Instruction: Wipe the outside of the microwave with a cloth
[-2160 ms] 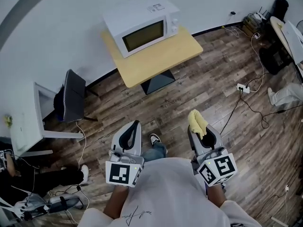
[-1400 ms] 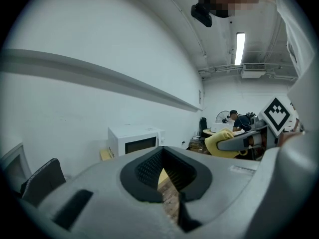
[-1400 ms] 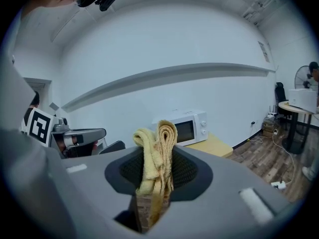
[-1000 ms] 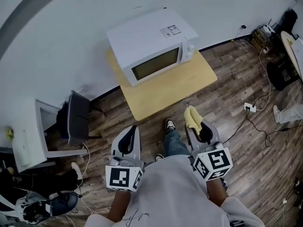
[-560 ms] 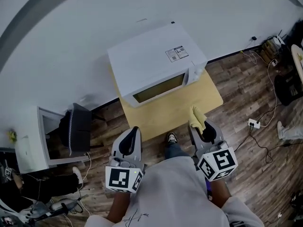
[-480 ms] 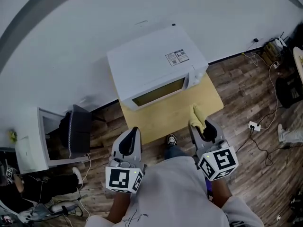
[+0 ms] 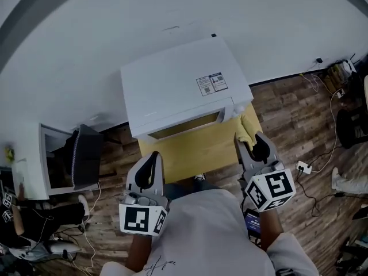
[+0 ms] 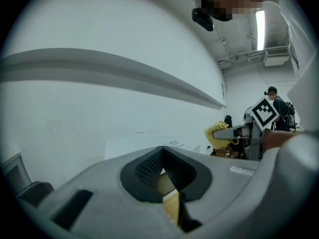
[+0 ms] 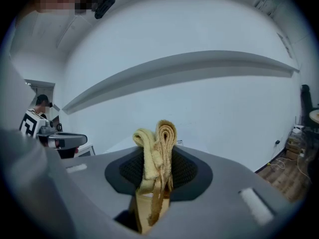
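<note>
A white microwave (image 7: 184,91) stands on a small light-wood table (image 7: 195,151) against the white wall, with its door facing me. My right gripper (image 7: 250,139) is shut on a folded yellow cloth (image 7: 246,132), which hangs over the table's right front corner, just below the microwave's control side. In the right gripper view the cloth (image 9: 158,148) sticks up between the jaws. My left gripper (image 7: 152,158) is shut with nothing in it, at the table's left front edge. The left gripper view shows the cloth (image 8: 217,133) at the right.
A white cabinet (image 7: 49,154) and a dark chair (image 7: 86,154) stand left of the table. A power strip (image 7: 303,167) and cables lie on the wood floor at the right. A person (image 7: 23,223) sits at the lower left.
I have walked up to the table: the microwave has grown larger and both grippers now reach the table's front edge. The cloth stays in the right gripper.
</note>
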